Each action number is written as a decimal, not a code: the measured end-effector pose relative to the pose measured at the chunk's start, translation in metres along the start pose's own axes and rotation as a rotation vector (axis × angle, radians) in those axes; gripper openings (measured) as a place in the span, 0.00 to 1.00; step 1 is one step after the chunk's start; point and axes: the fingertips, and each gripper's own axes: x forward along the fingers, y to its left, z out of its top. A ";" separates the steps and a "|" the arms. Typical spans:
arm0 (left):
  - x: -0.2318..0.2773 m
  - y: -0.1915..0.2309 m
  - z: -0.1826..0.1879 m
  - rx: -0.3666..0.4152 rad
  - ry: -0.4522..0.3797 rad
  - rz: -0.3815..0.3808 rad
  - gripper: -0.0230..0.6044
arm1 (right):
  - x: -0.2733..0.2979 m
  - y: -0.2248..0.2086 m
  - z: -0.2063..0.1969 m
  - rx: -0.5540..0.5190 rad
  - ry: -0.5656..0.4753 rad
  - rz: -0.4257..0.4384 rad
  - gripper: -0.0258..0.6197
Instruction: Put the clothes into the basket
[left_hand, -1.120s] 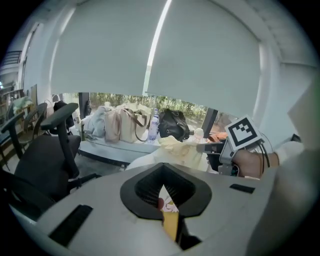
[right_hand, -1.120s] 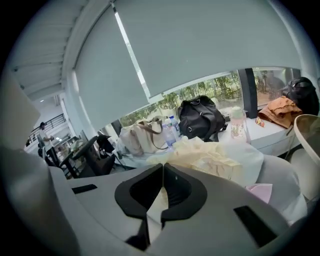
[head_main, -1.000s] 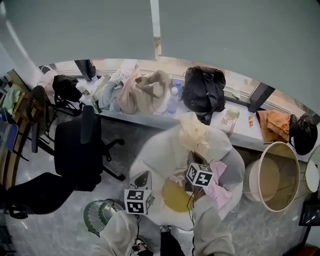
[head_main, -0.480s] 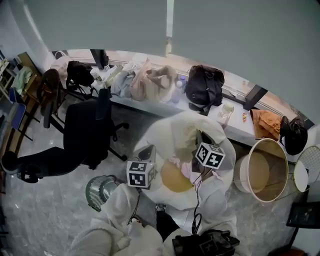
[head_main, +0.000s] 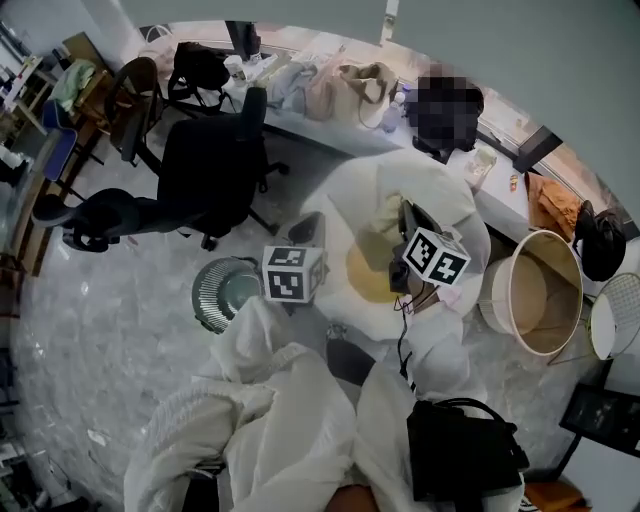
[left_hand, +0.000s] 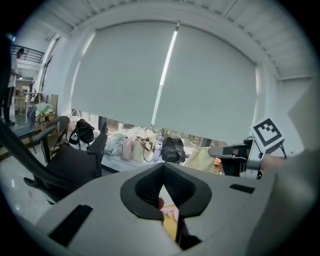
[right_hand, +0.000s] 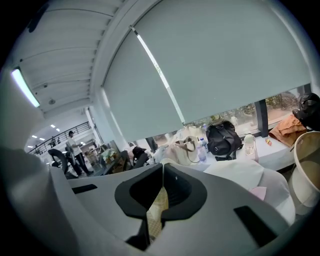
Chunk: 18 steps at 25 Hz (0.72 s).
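Observation:
In the head view, my right gripper (head_main: 412, 218) is over a white-covered round seat (head_main: 350, 195), shut on a strip of cream-yellow cloth (right_hand: 159, 207). That cream garment (head_main: 383, 222) hangs beside it. A yellow garment (head_main: 368, 275) lies on the seat between both marker cubes, with a pink one (head_main: 452, 298) at its right edge. My left gripper (head_main: 306, 228) is raised at the seat's left. Its jaws (left_hand: 162, 172) meet, with a small reddish speck at the seam that I cannot identify. The round cream basket (head_main: 560, 250) stands on the floor to the right, and its inside shows nothing.
A black office chair (head_main: 210, 165) stands left of the seat, and a small round wire fan (head_main: 222, 290) is on the floor. Bags crowd the window ledge (head_main: 340, 85). An orange cloth (head_main: 555, 205) lies on the ledge. A black bag (head_main: 460, 460) hangs by my body.
Both grippers have risen together over the seat, and the cream cloth has come up with the right one. The head view has tilted down and now shows my white-clad body.

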 end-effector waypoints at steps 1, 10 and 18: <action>-0.011 0.005 -0.002 -0.004 -0.005 0.009 0.04 | -0.004 0.013 -0.002 -0.009 0.000 0.015 0.08; -0.127 0.077 -0.027 -0.048 -0.050 0.145 0.04 | -0.017 0.135 -0.037 -0.096 0.046 0.149 0.08; -0.238 0.176 -0.066 -0.156 -0.100 0.319 0.04 | -0.018 0.281 -0.099 -0.201 0.113 0.304 0.08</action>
